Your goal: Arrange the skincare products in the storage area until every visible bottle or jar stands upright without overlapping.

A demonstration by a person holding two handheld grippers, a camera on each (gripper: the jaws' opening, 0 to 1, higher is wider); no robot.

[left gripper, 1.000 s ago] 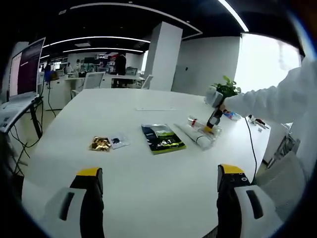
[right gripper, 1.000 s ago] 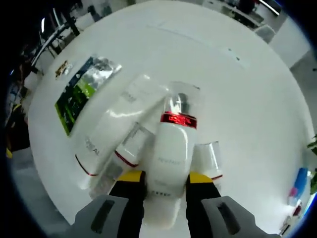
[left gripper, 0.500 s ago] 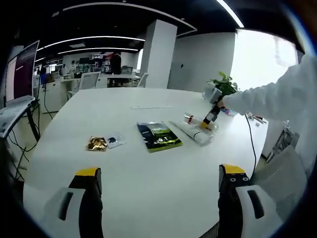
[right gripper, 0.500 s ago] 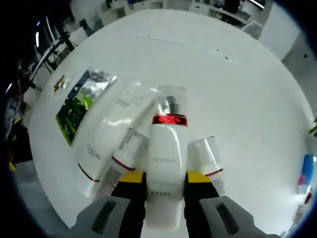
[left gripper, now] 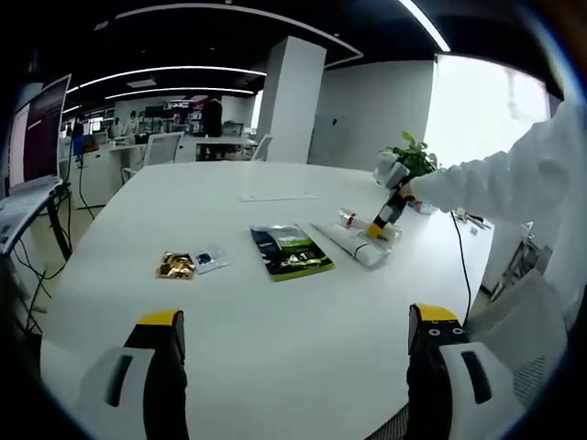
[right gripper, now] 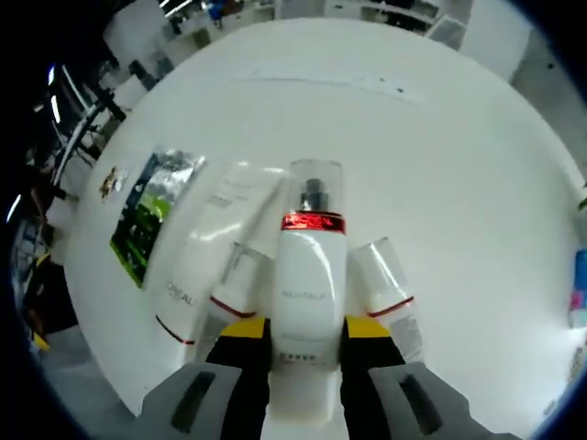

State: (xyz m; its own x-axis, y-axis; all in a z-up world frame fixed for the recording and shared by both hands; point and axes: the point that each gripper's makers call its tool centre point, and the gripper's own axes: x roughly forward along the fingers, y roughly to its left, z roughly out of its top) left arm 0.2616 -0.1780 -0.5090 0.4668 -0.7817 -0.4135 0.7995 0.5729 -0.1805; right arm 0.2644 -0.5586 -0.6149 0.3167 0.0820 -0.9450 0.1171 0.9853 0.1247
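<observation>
In the right gripper view my right gripper (right gripper: 305, 332) is shut on a white pump bottle (right gripper: 308, 293) with a red band and a clear cap, held above the white table (right gripper: 440, 147). Below it lie a white tube (right gripper: 197, 266), a small white bottle (right gripper: 231, 286) and another clear-capped bottle (right gripper: 385, 284), close together on their sides. The left gripper view shows my left gripper (left gripper: 293, 344) open over the near table, nothing between its jaws. Far across, the right gripper (left gripper: 385, 203) hangs over the pile of skincare products (left gripper: 358, 242).
A dark green packet (left gripper: 292, 253), a gold packet (left gripper: 174, 266) and a small blue sachet (left gripper: 207, 259) lie mid-table. A white sleeve (left gripper: 500, 188) reaches in from the right. A potted plant (left gripper: 417, 158) stands behind, a cable (left gripper: 463, 266) runs along the table's right edge, and a monitor (left gripper: 37, 137) stands left.
The right gripper has lifted the pump bottle a little higher off the pile, and the bottle now points more straight up the view. The left gripper has barely moved.
</observation>
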